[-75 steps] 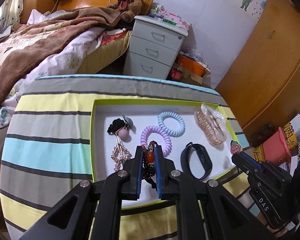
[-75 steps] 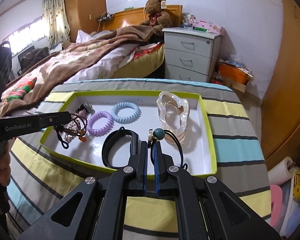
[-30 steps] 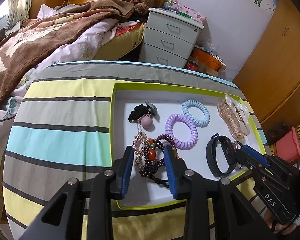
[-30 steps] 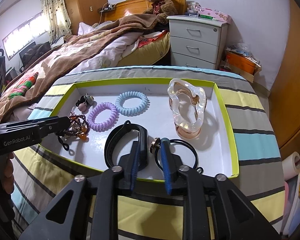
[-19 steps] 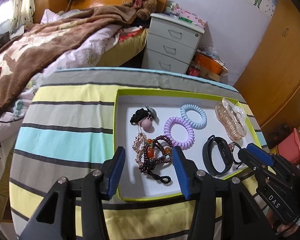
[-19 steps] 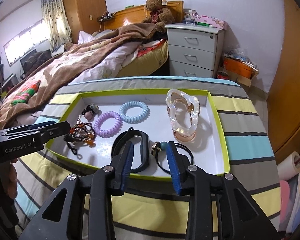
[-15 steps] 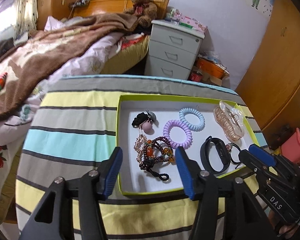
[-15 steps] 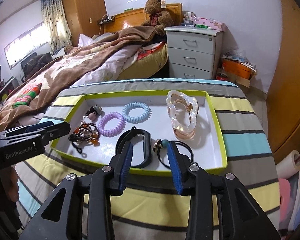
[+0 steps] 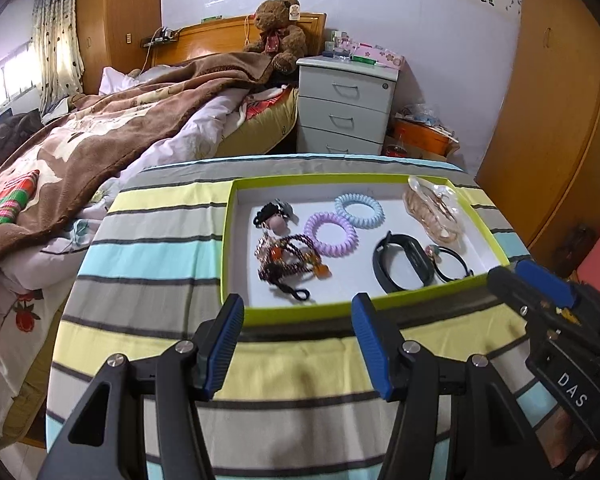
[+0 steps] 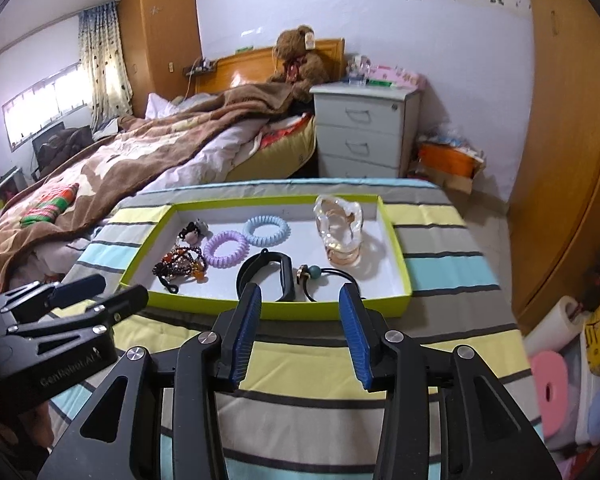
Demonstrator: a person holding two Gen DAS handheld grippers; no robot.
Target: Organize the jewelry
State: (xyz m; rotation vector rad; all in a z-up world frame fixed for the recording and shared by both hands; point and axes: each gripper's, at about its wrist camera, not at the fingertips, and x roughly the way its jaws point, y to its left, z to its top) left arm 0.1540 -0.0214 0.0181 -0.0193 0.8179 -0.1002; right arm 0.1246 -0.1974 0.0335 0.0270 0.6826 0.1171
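Jewelry and hair pieces all lie inside the shallow white tray with the lime-green rim [image 9: 236, 312], which sits on the striped yellow, grey and blue cloth [image 9: 160, 248] over the table. At the tray's left end are a small black-and-pink hair tie [image 9: 270, 216] and, just in front of it, a dark beaded bracelet with orange stones and a black loop [image 9: 290, 260]. A lilac spiral hair band [image 9: 330, 235] and a pale blue spiral hair band [image 9: 358, 208] lie touching one another near the middle. Towards the right come a black wristband [image 9: 402, 262], a thin black cord with a teal bead [image 10: 328, 276] just beside it, and a clear amber hair claw [image 10: 340, 230] near the far right corner.

Nothing that looks like jewelry shows on the cloth outside the tray, so the gathering appears done or nearly so; whether finer sorting is still wanted cannot be told from the scene.

The left gripper [image 9: 298, 344] hangs over the cloth short of the tray's near rim, its blue-padded jaws apart with nothing between them. The right gripper [image 10: 298, 334] also sits on the near side of the rim, its jaws opening and empty. Neither touches any piece.
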